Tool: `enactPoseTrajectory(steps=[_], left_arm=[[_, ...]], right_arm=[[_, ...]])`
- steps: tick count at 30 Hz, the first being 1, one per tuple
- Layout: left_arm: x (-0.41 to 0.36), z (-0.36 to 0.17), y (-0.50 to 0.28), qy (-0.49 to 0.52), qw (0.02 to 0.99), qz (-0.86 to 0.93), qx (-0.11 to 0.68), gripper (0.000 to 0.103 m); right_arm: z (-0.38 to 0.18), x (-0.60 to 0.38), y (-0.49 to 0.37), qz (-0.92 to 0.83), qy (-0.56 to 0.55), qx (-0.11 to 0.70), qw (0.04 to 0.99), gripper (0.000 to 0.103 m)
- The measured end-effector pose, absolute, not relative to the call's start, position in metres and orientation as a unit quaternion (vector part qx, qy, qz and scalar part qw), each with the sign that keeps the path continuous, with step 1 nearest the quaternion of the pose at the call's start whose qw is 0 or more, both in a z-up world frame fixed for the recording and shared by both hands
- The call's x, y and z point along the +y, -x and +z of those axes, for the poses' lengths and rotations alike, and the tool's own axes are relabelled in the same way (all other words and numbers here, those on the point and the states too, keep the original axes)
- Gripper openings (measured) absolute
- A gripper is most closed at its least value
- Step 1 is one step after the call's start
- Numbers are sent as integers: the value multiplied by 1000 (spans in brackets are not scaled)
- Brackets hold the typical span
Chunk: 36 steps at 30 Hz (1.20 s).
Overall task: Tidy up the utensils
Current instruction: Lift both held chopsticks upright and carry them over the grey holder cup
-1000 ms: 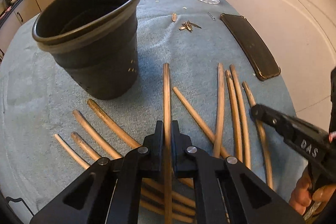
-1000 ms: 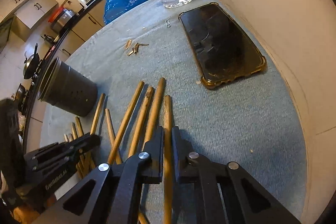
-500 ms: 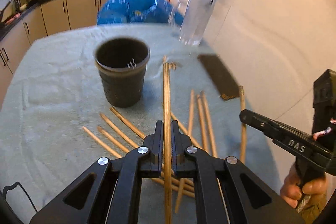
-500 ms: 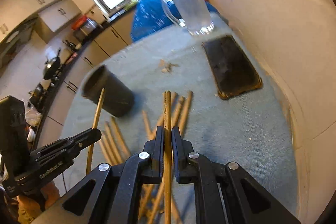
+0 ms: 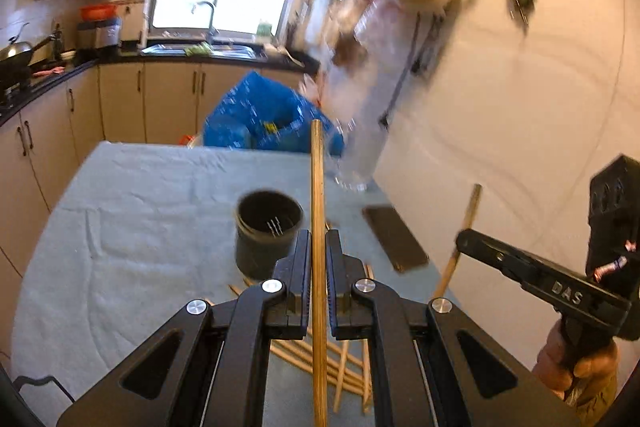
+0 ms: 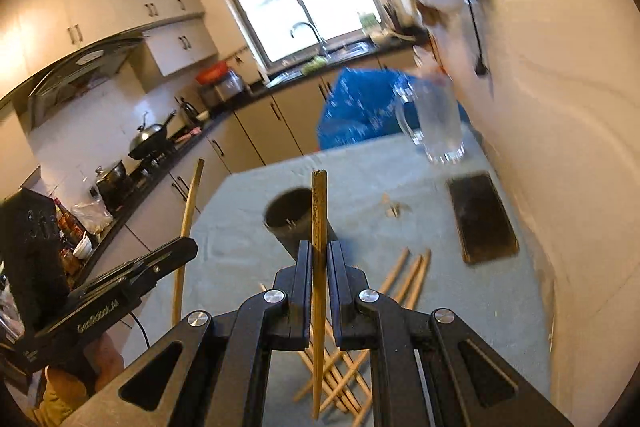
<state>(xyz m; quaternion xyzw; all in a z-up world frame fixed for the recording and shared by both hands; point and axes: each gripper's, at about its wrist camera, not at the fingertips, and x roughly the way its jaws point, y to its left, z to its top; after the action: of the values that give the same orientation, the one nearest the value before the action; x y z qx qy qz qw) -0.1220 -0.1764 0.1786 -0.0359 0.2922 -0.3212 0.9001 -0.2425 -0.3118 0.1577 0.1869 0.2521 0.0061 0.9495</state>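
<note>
Both tools have come up well off the worktop since a second ago, when they were down among the chopsticks; now each carries one stick clear of the cloth, with the kitchen window in sight beyond.

From the left wrist view, the left tool (image 5: 318, 267) is clenched on a single chopstick (image 5: 317, 211), its two fingers pressed against the stick from either side. The stick runs straight forward between them, its far tip reaching up past the dark utensil cup (image 5: 267, 233). The cup stands upright on the grey-clothed worktop (image 5: 132, 211). Loose chopsticks (image 5: 344, 367) lie crossed on the cloth below the tool. A phone (image 5: 394, 241) lies flat to the right of the cup, a glass jug (image 5: 360, 163) behind it, blurred. At the right edge the right tool (image 5: 464, 241) shows side-on, holding a tilted stick.

From the right wrist view, the right tool (image 6: 319, 269) grips its own chopstick (image 6: 319, 227), fingers tight on both sides, tip in front of the cup (image 6: 296, 223). Loose chopsticks (image 6: 404, 275) lie on the cloth below and to the right. The phone (image 6: 482, 217) and jug (image 6: 434, 123) sit further right. At the left, the left tool (image 6: 186, 247) holds a stick upright.
</note>
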Motion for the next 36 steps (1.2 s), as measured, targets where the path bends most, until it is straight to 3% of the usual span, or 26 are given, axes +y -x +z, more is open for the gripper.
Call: enactPoseTrajectory(steps=[18,26,36], left_arm=[[-205,237,-3,92,948,-256,164,6],[-240,194,-60,100,940,-254,202,6],[-246,145,-73,63,940,-228,248,6]], right_arm=[[240,-323,142,8,-185,150,971,8],[203,-327,85,-6,-188,181,965,8],[155,-324,65,-7,-176,242,954,8]])
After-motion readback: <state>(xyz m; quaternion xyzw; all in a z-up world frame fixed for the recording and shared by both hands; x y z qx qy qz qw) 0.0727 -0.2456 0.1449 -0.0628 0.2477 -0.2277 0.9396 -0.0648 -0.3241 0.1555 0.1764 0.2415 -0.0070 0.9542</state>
